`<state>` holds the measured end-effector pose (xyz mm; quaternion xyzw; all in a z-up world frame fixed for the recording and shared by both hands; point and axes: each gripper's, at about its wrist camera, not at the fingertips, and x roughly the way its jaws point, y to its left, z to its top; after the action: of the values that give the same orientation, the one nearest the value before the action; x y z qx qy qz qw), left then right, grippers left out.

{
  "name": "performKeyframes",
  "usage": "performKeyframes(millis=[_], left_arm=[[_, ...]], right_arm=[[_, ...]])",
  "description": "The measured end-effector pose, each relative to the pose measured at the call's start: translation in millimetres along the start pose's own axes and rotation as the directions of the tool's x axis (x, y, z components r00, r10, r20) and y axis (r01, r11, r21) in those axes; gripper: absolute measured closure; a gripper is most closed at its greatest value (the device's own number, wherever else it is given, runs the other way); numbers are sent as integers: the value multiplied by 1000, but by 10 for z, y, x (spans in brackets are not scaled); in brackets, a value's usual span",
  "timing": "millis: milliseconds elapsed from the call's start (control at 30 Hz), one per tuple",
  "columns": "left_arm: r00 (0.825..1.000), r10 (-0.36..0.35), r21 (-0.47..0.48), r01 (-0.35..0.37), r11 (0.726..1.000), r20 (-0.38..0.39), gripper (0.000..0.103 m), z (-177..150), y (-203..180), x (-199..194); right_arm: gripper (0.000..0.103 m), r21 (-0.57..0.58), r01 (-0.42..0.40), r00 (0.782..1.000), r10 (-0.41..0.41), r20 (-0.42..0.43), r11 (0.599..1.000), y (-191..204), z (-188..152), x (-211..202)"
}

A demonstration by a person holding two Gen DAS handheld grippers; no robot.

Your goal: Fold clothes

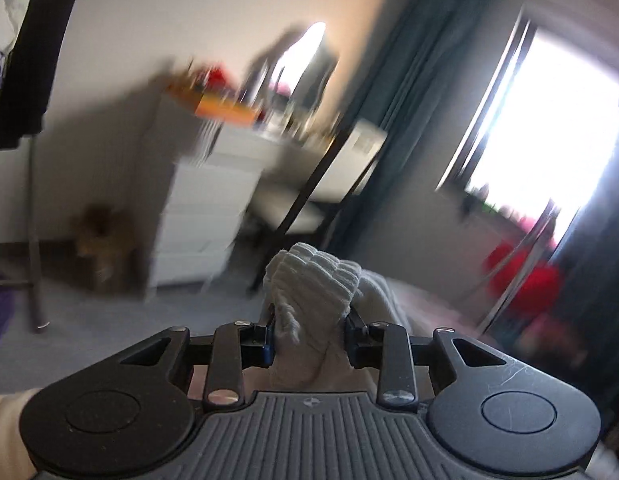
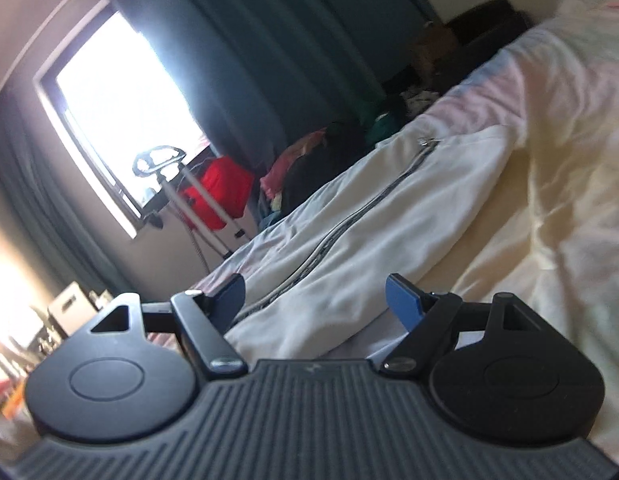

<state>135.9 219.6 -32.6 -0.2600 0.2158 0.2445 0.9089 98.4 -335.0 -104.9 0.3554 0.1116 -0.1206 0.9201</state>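
Left wrist view: your left gripper is clamped on a bunched ribbed cuff of the white zip jacket, low at centre frame, with the blurred white drawer unit behind. In the right wrist view your right gripper stands wide apart and holds nothing, its blue pads straddling the white zip jacket, which lies across the bed through mid-frame.
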Motion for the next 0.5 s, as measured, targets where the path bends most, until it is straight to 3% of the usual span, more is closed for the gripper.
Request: performKeyframes(millis=[100,133,333,400,500], left_arm=[[989,46,-38,-52,998,-141,64,-59,164,272],[987,48,-40,-54,998,-151,62,-57,178,286],[988,57,47,-51,998,-144,35,-114,-20,66],[988,61,71,-52,996,-144,20,-195,-107,-23],[987,56,98,-42,994,-149,17,-354,-196,-164]], right_arm=[[23,59,3,999,-1,-32,998,-92,66,16],[23,79,3,999,0,-44,997,-122,86,27],[26,107,15,996,-5,-89,994,-227,98,47],[29,151,19,995,-4,-102,988,-313,109,61],[31,236,15,992,16,-127,972,-474,126,134]])
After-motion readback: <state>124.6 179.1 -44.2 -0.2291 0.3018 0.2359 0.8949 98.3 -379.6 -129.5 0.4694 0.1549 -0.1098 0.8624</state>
